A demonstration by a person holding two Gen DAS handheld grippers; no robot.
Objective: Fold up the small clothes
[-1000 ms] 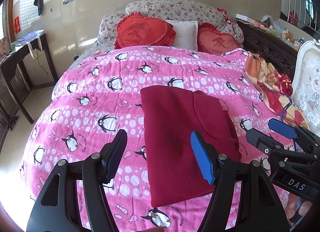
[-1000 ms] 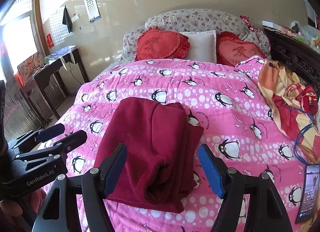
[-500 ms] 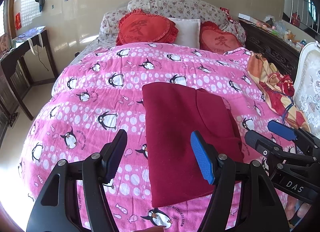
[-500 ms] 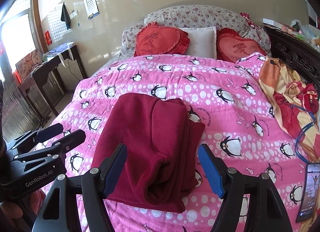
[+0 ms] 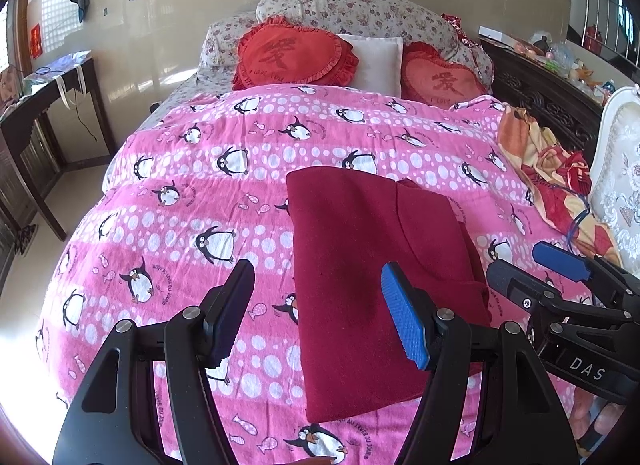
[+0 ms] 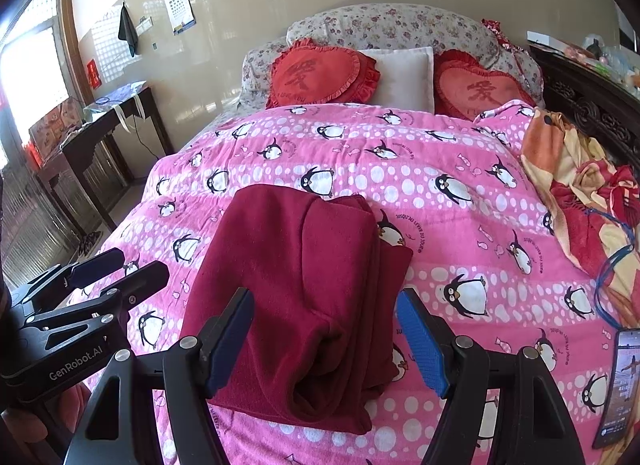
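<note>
The dark red fleece garment (image 5: 360,265) lies folded into a thick rectangle on the pink penguin-print bedspread (image 5: 180,185), right in front of both tools; the left gripper (image 5: 318,315) and right gripper (image 6: 324,339) hover above it, jaws released, grasping nothing. Looks about done; for a tidier finish the person could press the bulgy rolled near edge flat and square the loose layers on the right side; fleece is soft, plump, springs back.

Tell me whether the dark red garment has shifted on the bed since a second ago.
No. The dark red garment lies folded in the same spot, its far edge just short of the same penguin on the pink blanket; only the view has drifted slightly.
</note>
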